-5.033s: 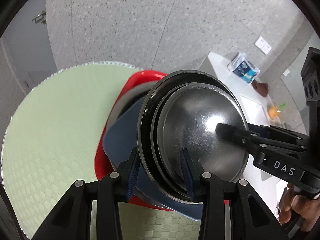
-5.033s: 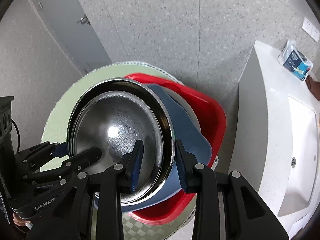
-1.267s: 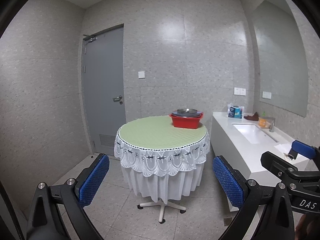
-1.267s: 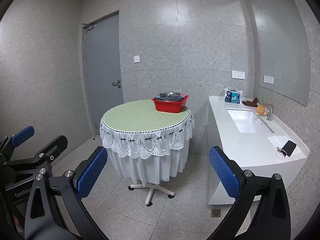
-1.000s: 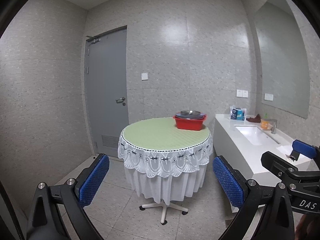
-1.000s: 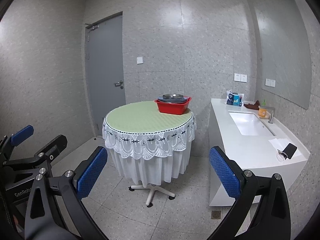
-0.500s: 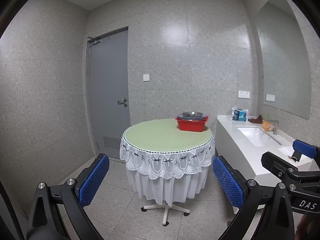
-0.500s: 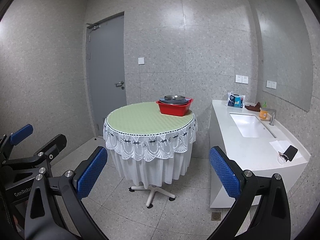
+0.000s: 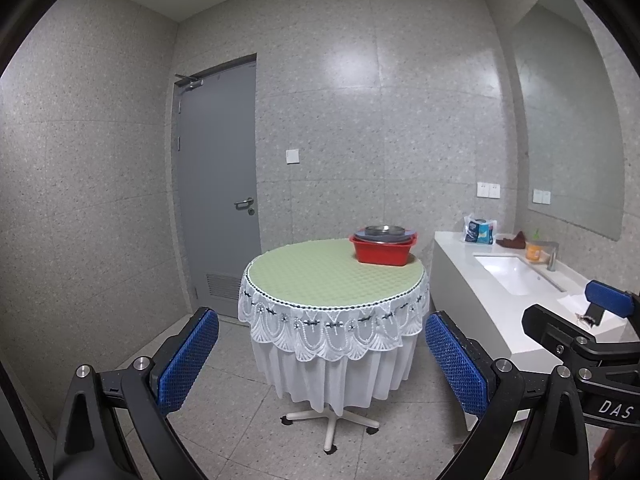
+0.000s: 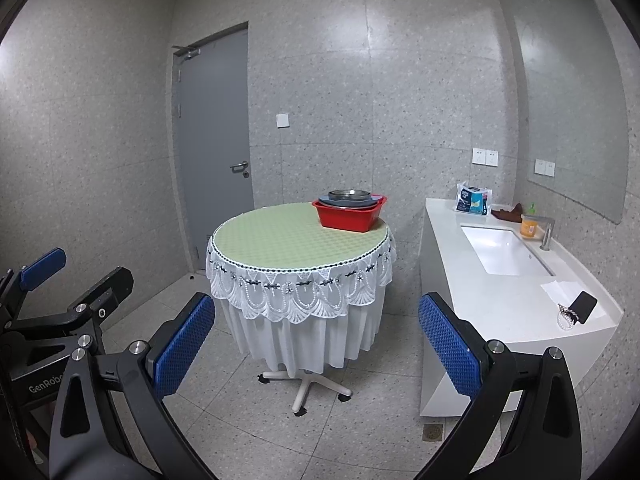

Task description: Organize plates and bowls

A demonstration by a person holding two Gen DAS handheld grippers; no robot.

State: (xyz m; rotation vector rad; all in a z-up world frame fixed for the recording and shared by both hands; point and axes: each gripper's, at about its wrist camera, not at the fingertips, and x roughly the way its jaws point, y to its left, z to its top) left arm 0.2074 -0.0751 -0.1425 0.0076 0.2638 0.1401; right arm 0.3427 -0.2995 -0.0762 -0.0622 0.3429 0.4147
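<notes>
left gripper (image 9: 322,356) and right gripper (image 10: 316,336) fingers spread wide, empty, well apart from round worktop (image 9: 320,276), steel bowls (image 9: 384,230) stacked in red basin (image 9: 382,253)

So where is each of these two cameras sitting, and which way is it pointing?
Left wrist: on the left gripper, facing the round green-topped table; right gripper at its right edge.
Right wrist: on the right gripper, facing that table, white sink counter alongside.
Both show the red plastic tub of metal dishes.
</notes>
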